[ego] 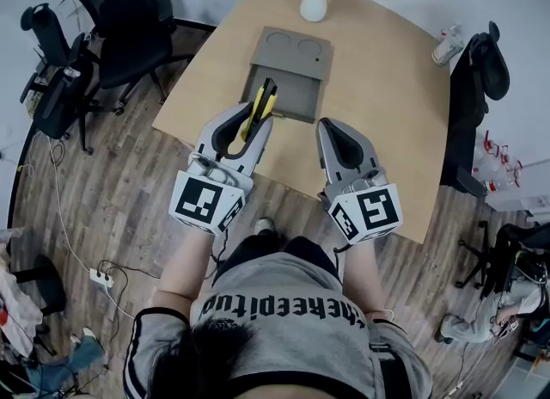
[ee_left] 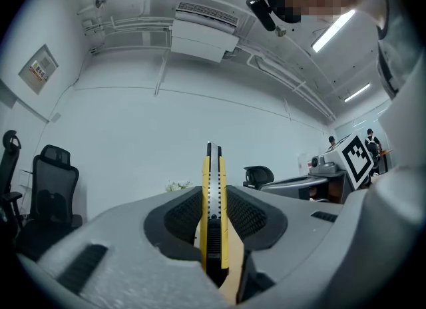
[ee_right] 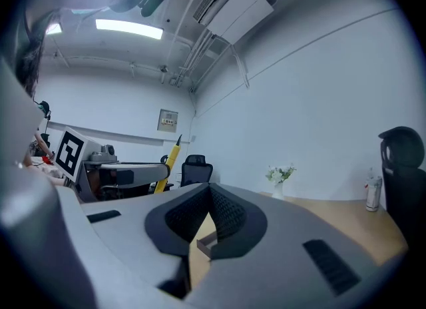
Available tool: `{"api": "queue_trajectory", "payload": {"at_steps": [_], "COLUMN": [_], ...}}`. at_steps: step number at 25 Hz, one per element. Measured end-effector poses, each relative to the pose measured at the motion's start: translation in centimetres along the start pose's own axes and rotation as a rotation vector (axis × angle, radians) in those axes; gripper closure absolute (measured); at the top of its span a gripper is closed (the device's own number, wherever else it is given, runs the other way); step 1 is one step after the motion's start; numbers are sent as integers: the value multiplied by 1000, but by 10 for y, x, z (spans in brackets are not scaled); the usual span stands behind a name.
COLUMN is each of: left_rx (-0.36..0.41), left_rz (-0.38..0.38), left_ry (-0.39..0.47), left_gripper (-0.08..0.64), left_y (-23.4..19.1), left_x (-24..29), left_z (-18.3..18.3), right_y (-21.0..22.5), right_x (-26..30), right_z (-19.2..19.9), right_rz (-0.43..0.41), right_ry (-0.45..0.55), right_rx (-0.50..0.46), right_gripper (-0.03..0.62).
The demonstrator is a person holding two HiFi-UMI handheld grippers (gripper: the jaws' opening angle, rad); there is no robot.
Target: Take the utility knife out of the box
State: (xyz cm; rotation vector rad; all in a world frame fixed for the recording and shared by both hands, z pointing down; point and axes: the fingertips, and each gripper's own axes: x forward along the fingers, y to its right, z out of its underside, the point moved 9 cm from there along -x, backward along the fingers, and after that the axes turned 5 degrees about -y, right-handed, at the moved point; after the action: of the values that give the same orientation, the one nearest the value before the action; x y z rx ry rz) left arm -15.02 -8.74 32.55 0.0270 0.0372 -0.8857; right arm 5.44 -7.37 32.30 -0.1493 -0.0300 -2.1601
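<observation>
My left gripper (ego: 257, 119) is shut on a yellow utility knife (ego: 261, 101), held above the near edge of the open grey box (ego: 296, 89). In the left gripper view the knife (ee_left: 213, 168) stands upright between the pads, its black tip pointing up past the jaws. My right gripper (ego: 332, 125) hovers just right of the box's near corner, its fingertips together and nothing between them. The right gripper view shows the closed jaws (ee_right: 210, 192), a corner of the box (ee_right: 205, 244) below them, and the knife (ee_right: 171, 158) at the left.
The box lies on a wooden table (ego: 391, 105) with its lid (ego: 294, 49) folded back. A white vase of flowers (ego: 314, 0) stands at the far end. Black office chairs (ego: 120, 19) are at the left, another chair (ego: 481, 70) and a bottle (ego: 447, 45) at the right.
</observation>
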Motion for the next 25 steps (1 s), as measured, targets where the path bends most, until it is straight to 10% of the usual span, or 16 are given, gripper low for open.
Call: {"api": "queue_trajectory", "payload": {"at_steps": [25], "left_rx": [11], "left_rz": [-140], "left_ry": [51], "left_gripper": [434], "left_y": [85], "left_x": [-44], "left_z": [-21], "right_y": [-2], "right_x": [-76], "right_z": [-10], "right_rz": [-114], "right_ry": [34], "right_rx": [-39], "right_gripper": [586]}}
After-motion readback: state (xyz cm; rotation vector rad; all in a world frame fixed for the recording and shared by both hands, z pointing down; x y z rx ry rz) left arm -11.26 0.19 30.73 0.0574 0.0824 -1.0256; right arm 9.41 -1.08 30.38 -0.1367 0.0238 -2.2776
